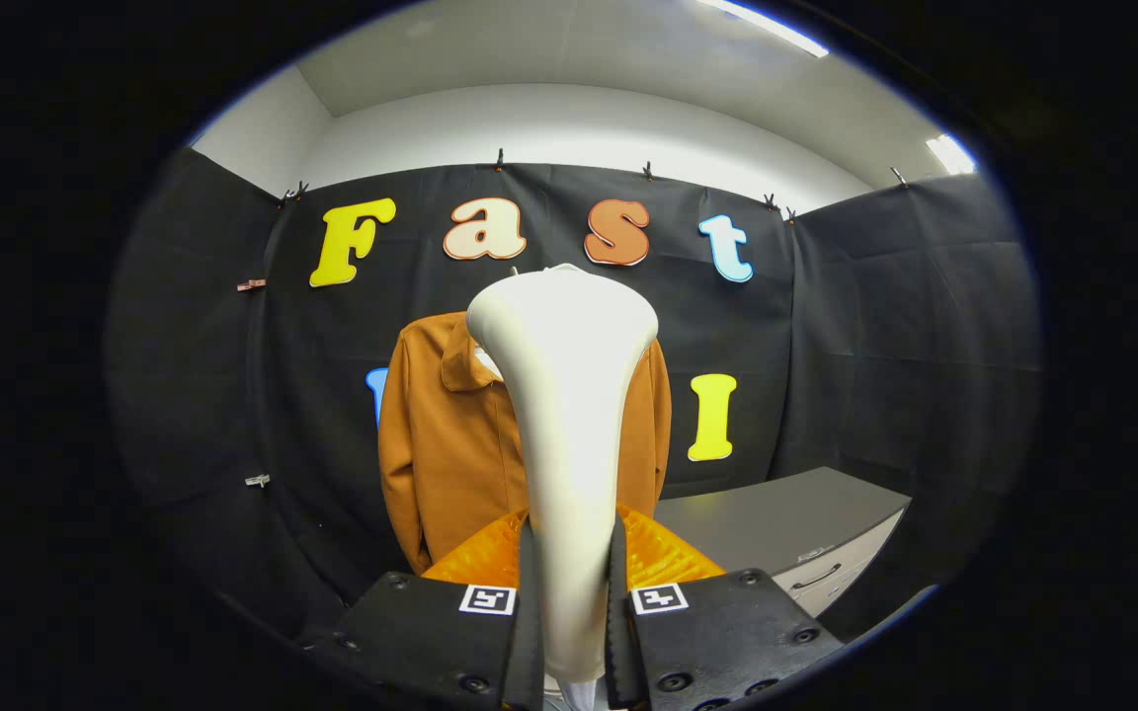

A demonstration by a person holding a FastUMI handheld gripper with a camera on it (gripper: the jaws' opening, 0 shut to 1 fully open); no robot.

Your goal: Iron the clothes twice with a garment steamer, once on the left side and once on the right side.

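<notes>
A white garment steamer (567,395) stands upright between my fingers, its narrow handle pinched from both sides and its wide head flaring above them. My gripper (571,568) is shut on that handle. Beyond the steamer hangs a brown jacket (441,444) with a collar, on the black cloth wall. The steamer head hides the middle of the jacket; its left shoulder, sleeve and a strip of its right side (653,434) show either side. Whether the head touches the cloth I cannot tell.
A grey cabinet (786,528) with a drawer and a handle stands to the right of the jacket, low against the wall. Black cloth walls close the booth on the left, back and right.
</notes>
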